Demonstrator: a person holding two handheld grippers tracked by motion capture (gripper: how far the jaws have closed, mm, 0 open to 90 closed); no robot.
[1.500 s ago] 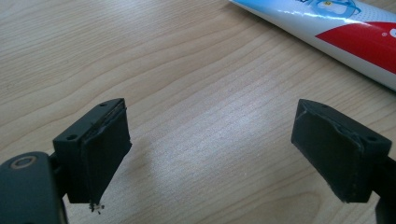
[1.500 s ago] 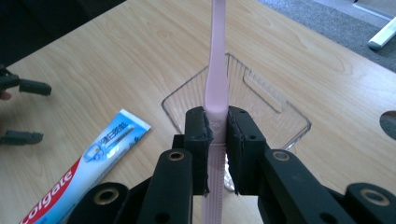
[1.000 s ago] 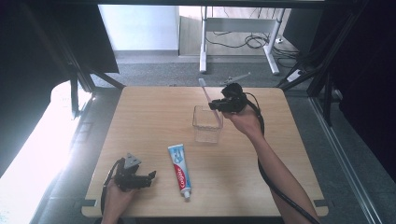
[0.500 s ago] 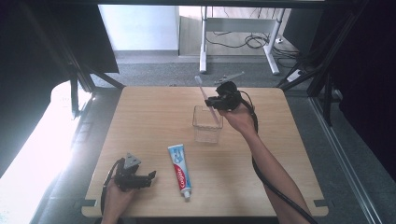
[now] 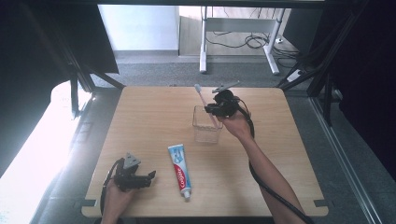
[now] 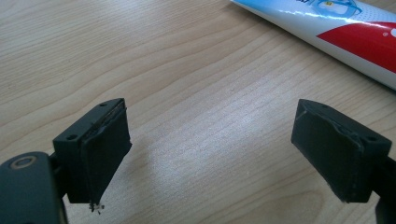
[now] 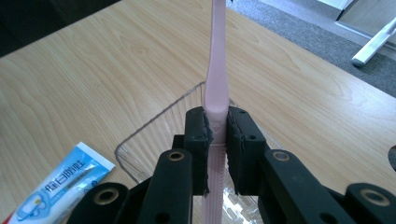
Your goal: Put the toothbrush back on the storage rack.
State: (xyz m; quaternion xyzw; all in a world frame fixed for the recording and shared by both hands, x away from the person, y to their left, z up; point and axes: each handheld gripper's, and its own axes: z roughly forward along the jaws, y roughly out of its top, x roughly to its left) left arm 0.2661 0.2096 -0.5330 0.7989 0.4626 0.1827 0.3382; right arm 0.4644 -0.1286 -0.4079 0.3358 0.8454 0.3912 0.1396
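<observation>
The pink toothbrush was clamped by its handle in the right gripper, lower end poking down into the clear plastic cup near the far middle of the tabletop. The toothpaste tube lay flat closer in. The left gripper sat low by the front left edge, jaws wide apart with nothing in them.

Chinese characters on toothpaste tube

the light wooden worktop bears a clear square container just past centre toward 1 o'clock and a toothpaste tube toward 6 o'clock.
</observation>
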